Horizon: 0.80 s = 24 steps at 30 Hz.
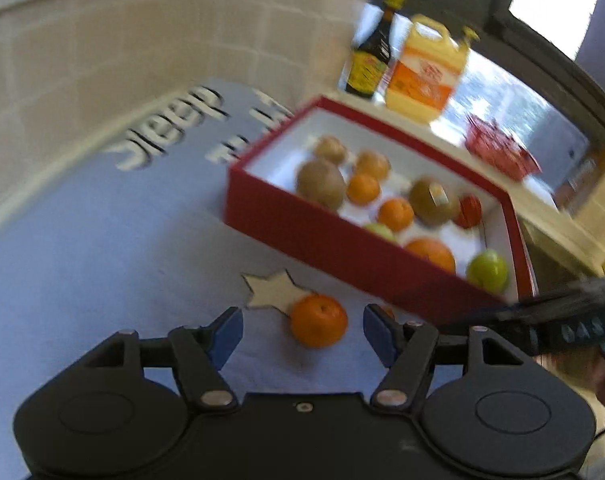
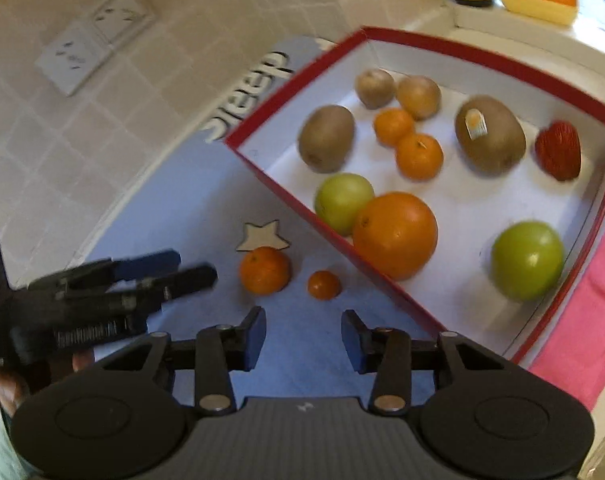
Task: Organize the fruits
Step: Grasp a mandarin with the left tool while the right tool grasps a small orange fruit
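Note:
A red box with a white inside holds several fruits: kiwis, small oranges, a big orange, green apples and a red fruit. A mandarin lies on the blue mat beside a white star. A tiny orange fruit lies next to it. My left gripper is open, just short of the mandarin. My right gripper is open and empty, just short of the tiny fruit. The left gripper also shows in the right wrist view.
A dark sauce bottle and a yellow oil jug stand on the ledge behind the box. A red container sits further right. A tiled wall with sockets borders the mat. A pink cloth lies right of the box.

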Tool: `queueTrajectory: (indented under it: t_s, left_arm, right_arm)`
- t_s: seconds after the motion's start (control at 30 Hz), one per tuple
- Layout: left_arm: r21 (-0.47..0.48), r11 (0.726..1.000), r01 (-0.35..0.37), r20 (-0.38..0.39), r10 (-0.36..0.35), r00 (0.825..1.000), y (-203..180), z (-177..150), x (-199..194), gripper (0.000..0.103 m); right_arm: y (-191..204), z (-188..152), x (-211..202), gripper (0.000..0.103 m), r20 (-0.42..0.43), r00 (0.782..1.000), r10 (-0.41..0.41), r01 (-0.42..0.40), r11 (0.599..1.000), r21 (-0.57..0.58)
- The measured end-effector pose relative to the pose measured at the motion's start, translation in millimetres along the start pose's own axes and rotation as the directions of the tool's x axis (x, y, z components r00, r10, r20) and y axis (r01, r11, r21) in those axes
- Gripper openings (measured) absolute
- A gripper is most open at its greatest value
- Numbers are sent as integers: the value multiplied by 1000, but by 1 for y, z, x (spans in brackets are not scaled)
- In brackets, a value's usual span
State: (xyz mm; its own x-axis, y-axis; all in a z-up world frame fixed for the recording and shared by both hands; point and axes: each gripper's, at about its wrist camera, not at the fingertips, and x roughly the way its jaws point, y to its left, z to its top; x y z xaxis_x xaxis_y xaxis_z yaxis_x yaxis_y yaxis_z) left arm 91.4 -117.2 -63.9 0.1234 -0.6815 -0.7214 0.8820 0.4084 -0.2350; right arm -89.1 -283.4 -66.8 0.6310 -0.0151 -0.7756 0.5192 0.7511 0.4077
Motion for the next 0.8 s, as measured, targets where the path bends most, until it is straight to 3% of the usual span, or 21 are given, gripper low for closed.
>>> queueTrajectory:
  t_s: [0.17, 0.33, 0.5, 0.67, 0.8]
  left_arm:
    - [62, 998, 10, -31, -9, 999, -4, -5, 22, 78]
    - [50, 999, 12, -42, -10, 999, 5, -5, 32, 77]
    - [85, 995, 46, -38, -43, 998, 9, -10, 32, 77]
    - [118, 991, 60, -32, -56, 998, 8, -13, 33, 77]
    - [184, 981, 54, -29, -50, 998, -2, -13, 38, 77]
  right_arm:
    - [10, -1, 20, 40, 42, 998, -56, 57, 998, -16]
    - [19, 3, 28, 39, 62, 994, -94, 95, 996, -3]
    - [16, -4, 32, 40, -6, 986, -168, 168, 976, 137]
    - [11, -5, 39, 40, 63, 981, -185, 164, 955, 245]
    - [10, -3, 49, 40, 64, 975, -211, 184, 938, 294]
